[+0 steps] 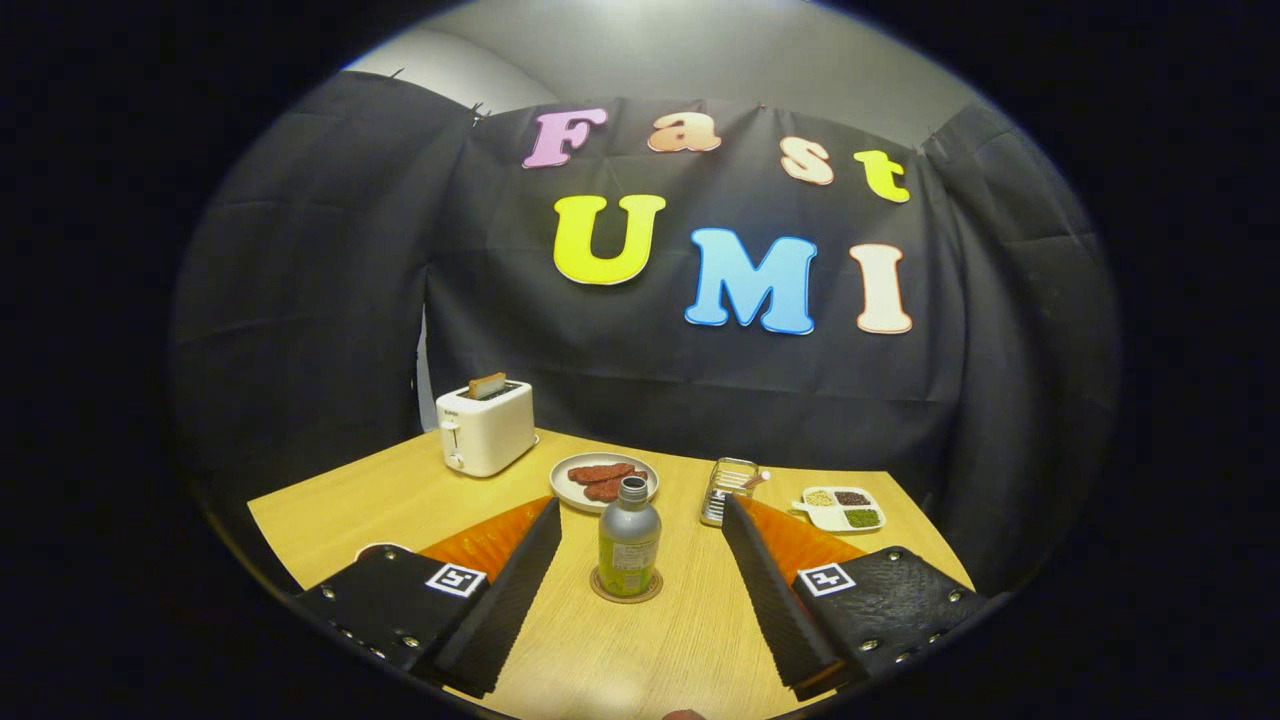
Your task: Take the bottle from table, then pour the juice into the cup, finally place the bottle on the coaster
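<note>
At the bottom of the frame the gripper stands spread wide, gripping nothing. Between its fingers, slightly ahead, the bottle stands upright on the coaster, which it mostly covers. Beyond lie a plate, a glass container partly hidden by the right finger, a tray and a toaster on the table.

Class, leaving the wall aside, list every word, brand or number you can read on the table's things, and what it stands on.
Bottle label: blurred, unreadable.
Toaster front mark: too small to read.
Square markers on the open hand-held gripper, bottle just ahead between its fingers: patterns, no words.
</note>
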`<action>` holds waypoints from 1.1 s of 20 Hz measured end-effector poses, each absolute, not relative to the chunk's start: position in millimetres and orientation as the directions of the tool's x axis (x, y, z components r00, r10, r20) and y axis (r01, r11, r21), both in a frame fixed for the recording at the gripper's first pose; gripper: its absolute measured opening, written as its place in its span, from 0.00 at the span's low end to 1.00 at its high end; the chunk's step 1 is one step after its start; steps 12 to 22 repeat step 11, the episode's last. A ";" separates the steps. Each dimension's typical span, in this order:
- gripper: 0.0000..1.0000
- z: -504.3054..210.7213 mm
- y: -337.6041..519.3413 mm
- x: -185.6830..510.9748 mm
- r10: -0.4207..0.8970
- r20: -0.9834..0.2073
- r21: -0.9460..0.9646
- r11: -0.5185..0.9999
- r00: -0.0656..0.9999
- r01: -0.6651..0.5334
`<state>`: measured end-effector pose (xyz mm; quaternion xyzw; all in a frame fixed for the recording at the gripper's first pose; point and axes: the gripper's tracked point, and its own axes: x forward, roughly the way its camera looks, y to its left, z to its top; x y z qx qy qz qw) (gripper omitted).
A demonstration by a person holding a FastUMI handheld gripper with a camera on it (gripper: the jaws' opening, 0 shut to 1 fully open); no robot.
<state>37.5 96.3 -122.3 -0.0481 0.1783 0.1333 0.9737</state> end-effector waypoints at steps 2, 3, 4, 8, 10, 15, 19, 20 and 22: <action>0.98 -108.6 91.3 26.5 0.222 -0.344 -0.037 0.968 0.912 -0.249; 0.98 -102.3 87.8 22.2 0.211 -0.336 -0.033 0.971 0.918 -0.236; 0.98 -96.0 84.3 18.6 0.197 -0.323 -0.026 0.976 0.926 -0.217; 0.98 -79.7 75.3 7.8 0.160 -0.289 -0.020 0.985 0.944 -0.173; 0.98 -77.6 72.1 3.7 0.147 -0.285 -0.025 0.987 0.947 -0.160; 0.98 -76.0 70.2 0.4 0.141 -0.277 -0.027 0.988 0.951 -0.154; 0.98 -76.0 70.2 0.4 0.141 -0.277 -0.027 0.988 0.951 -0.154; 0.98 -76.0 70.2 0.4 0.141 -0.277 -0.027 0.988 0.951 -0.154; 0.98 -76.0 70.2 0.4 0.141 -0.277 -0.027 0.988 0.951 -0.154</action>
